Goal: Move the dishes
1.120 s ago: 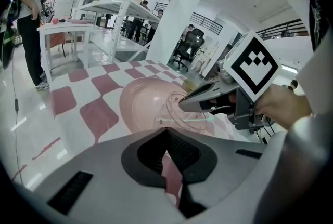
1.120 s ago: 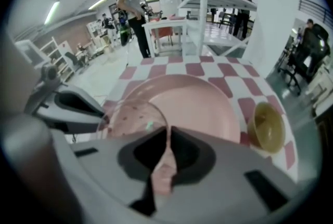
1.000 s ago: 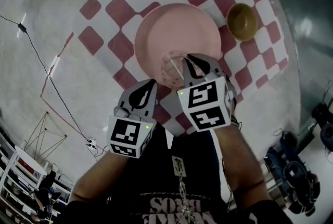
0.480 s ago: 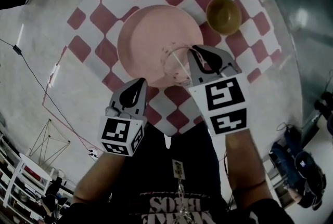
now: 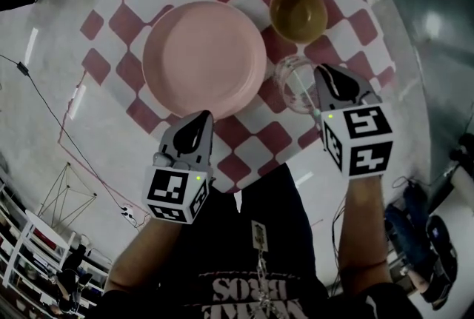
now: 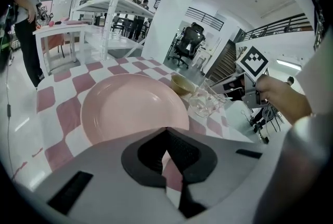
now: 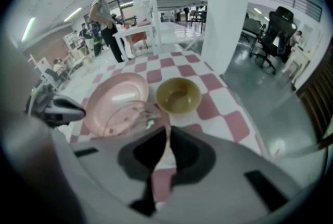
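Clear glass bowl [image 5: 291, 82] in right gripper [image 5: 320, 79]; round pink plate [image 5: 204, 58].

Head view looks steeply down; both gripper views (low, close) face the shared pink plate [image 5: 204, 58].

Black T-shirt [image 5: 222, 266] with white printed lettering
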Motion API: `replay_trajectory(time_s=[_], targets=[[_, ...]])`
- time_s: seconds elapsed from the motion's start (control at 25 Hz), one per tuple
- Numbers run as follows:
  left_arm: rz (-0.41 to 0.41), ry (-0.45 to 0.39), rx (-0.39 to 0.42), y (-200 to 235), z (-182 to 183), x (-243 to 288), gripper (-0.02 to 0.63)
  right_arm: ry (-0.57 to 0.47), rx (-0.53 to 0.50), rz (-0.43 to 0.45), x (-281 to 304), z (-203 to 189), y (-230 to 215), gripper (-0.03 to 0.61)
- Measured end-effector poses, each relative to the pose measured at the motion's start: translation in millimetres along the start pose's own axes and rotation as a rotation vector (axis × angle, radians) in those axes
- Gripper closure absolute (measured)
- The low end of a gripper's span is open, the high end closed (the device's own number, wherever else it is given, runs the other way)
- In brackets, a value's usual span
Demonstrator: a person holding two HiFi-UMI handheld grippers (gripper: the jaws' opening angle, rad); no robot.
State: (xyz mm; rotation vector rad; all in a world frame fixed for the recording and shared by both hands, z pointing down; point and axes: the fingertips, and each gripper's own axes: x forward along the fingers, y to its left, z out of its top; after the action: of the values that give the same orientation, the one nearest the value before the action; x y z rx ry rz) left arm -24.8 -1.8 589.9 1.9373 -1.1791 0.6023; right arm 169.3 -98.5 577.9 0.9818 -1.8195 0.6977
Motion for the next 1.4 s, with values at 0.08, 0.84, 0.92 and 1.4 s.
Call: replay_trajectory(time_s=[0.08,0.84,0.92,1.4], targets=[[0.005,0.0,-0.006,-5.7,-3.3,2.3,0.588,0.01,0.004,-0.006,2.7,-7.5,-9.6,0.529],[0.027,-0.011,-0.021,-11.6,-13.4,1.0,0.588,0.056,-0.028,-0.014,25.8,-38.6,-6.4,0.528],[0.027,-0.013,-0.018,-9.7,-13.5,-0.5,0.588,0.035,-0.023,-0.024,24.4,-36.1,-7.9,0.528],[-0.004,-0.022,0.009,-6.0,-6.5,-17.3,0.588,-0.13,0.007,-0.091,-35.6,-4.6,-5.1,0.44]])
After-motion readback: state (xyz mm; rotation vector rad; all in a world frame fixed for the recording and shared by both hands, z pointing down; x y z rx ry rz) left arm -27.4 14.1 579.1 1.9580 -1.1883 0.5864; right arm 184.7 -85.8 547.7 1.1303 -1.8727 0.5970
